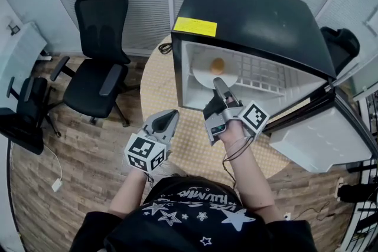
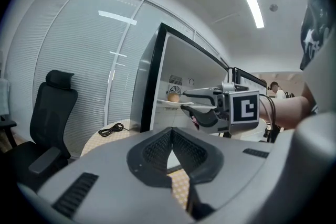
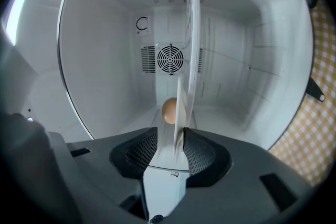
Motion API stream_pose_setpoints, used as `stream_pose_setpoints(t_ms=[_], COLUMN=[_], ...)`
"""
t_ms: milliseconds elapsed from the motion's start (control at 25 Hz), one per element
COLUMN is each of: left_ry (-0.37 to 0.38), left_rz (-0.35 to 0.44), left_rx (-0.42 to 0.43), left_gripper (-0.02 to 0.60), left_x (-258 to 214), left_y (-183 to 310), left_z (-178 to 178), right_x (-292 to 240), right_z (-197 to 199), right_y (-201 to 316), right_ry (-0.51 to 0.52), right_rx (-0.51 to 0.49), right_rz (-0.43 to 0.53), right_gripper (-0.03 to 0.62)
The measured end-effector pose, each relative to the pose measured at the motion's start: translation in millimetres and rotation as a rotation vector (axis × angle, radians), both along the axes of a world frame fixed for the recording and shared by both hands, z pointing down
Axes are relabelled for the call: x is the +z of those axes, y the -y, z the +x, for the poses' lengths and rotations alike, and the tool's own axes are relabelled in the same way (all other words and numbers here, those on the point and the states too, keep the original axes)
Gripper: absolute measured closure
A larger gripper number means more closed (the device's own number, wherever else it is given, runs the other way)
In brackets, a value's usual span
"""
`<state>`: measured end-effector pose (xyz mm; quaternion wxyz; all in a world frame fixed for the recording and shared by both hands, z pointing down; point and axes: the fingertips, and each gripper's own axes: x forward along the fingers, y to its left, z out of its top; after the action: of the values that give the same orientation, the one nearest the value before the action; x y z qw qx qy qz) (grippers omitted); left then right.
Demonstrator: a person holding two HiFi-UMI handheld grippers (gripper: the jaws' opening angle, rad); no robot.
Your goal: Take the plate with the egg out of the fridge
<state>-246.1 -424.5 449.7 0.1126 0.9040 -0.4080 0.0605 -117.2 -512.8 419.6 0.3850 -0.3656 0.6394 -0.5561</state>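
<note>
Resting on the wire shelf (image 1: 264, 75) in the upper part of the open fridge (image 1: 254, 15), the white plate (image 1: 207, 77) is seen with the egg (image 1: 217, 65) lying loose near its middle. The plate is judged to be stiff, smooth and rather slippery, light enough for one gripper but breakable. The egg is round and fragile and can be expected to roll if the plate is tipped. The near rim is the sensible place to be gripped, with the plate kept level as it is drawn out. That rim is already taken between the jaws of the right gripper (image 1: 219, 84), which stand partly apart: in the right gripper view a gap is left on one side, so no firm pinch is made yet. The left gripper (image 1: 171, 116) is held back outside the fridge, its jaws brought together on nothing. The fridge is set on a round table (image 1: 158, 84) covered in a yellow checked cloth, with its door (image 1: 319, 140) swung out to the right. Black office chairs (image 1: 97, 68) are stood on the wood-patterned floor (image 1: 77, 156), and blinds are drawn behind.
</note>
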Motion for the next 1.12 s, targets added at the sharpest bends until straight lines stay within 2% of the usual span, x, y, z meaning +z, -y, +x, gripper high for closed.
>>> stream_pose_setpoints(t_ms=[320, 760, 1120], left_ry=[-0.005, -0.013, -0.026], left_rz=[-0.003, 0.003, 0.017], left_rx=[-0.030, -0.042, -0.045], left_gripper=[0.574, 0.574, 0.574], left_x=[1, 0, -4], left_y=[-1, -8, -21], left_z=[-10, -15, -22], right_x=[21, 19, 9], right_z=[5, 10, 4], right_y=[11, 7, -18], right_ry=[-0.027, -0.033, -0.001], right_rx=[0.031, 0.049, 0.036], right_rz=[-0.084, -0.114, -0.093], right_gripper=[0.456, 0.531, 0.534])
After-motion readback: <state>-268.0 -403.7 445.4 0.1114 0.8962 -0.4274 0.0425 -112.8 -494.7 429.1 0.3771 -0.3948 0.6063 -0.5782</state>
